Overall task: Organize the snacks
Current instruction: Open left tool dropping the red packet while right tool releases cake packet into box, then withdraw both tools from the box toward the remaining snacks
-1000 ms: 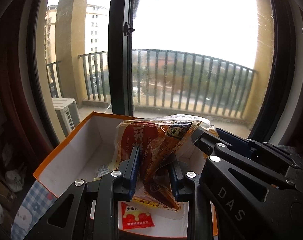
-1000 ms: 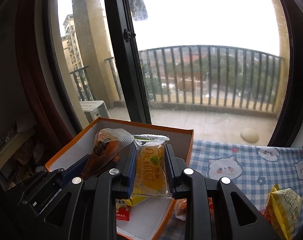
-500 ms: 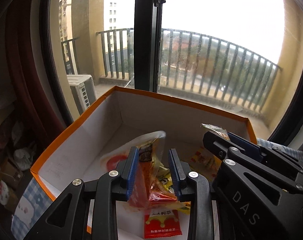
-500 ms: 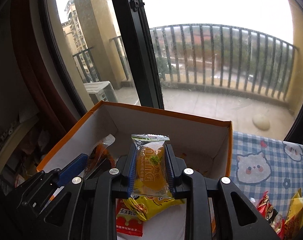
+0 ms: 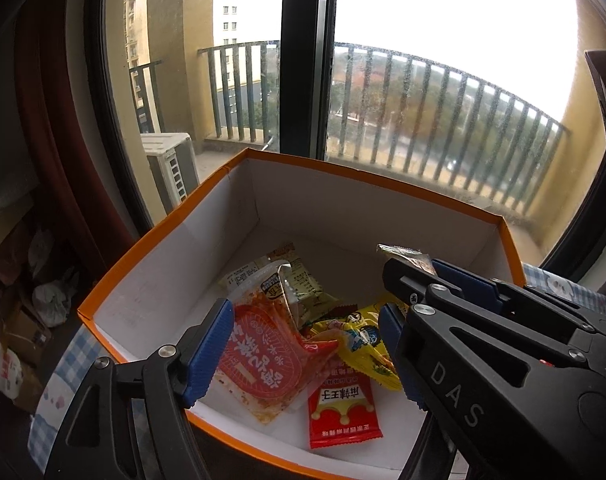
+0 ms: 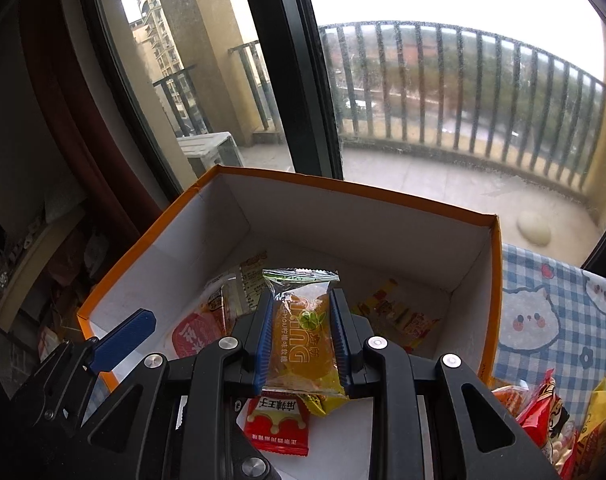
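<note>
An orange-rimmed white box [image 5: 363, 174] [image 6: 343, 188] lies below both grippers. My left gripper [image 5: 303, 344] hangs inside it with its jaws opening. The red noodle packet [image 5: 267, 356] lies loose on the box floor between them, and neither pad presses on it. My right gripper [image 6: 303, 336] is shut on a yellow jelly packet [image 6: 305, 336], held just above the snacks in the box. In the left wrist view the right gripper [image 5: 427, 280] crosses in from the right. One blue left finger [image 6: 123, 338] shows in the right wrist view.
The box also holds a red sachet [image 5: 343, 412], a yellow packet [image 5: 367, 344] and a beige packet [image 5: 287, 276]. Several snacks [image 6: 551, 420] lie on the blue checked cloth [image 6: 551, 312] right of the box. Behind it is a window; clutter sits low on the left.
Both grippers have sunk toward the box and tilted down. The left jaws have spread and the red packet has dropped onto the box floor. The right gripper still holds the jelly packet.
</note>
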`<state>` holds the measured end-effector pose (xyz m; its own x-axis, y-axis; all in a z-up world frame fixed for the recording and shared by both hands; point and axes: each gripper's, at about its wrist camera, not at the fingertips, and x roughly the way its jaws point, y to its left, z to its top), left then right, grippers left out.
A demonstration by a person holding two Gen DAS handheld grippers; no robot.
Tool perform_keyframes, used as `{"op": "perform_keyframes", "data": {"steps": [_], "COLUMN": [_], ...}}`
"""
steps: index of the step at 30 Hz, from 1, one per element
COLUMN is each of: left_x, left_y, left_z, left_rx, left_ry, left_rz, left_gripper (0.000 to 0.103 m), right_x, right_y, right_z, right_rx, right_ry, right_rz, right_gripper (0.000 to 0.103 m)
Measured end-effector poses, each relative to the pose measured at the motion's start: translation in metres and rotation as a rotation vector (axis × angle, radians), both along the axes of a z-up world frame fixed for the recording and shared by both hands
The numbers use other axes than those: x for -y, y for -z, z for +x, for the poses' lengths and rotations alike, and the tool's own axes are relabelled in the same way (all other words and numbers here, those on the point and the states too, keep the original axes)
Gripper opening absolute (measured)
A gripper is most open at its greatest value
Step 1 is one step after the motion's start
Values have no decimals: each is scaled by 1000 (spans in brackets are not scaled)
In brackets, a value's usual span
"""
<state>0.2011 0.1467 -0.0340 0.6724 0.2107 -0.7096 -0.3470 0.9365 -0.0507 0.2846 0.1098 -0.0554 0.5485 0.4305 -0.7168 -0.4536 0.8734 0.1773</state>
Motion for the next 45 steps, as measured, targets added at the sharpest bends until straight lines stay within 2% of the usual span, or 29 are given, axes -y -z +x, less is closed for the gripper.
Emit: {"op": "perform_keyframes", "data": {"steps": [8,9,11,13,14,20,35,45], "left_x": [-5,-5,-6,-4,-2,12,52,90], "left_y": [-3,-4,-5,-7,-8,-15,-29,-37], "left_z": [-13,-15,-20,-25,-27,-42,-88,-118], "left_rx": [-3,0,11,26,32,69,138,165], "left_ry": [-36,-39,-28,-10,-4,31,139,213], "left_rz": [11,9,-11,-30,-27,-4,2,12], "left_gripper": [77,77,81,83,83,85,86,86], "right_x": [-9,-8,-3,-2,1,5,54,95], "right_y": [-4,-4,-6,-9,-11,-21,-43,-53], "right_z": [-16,-18,-22,-26,-29,-57,-119,-157], "right_rx": [11,5,3,-10,-11,53,194,218], "right_ry": [-78,-80,-73,-69,-65,-66,45,107], "right_rz": [14,14,23,47,63,0,-44,-44], "right_gripper": [32,35,44,79,82,83,85,86]}}
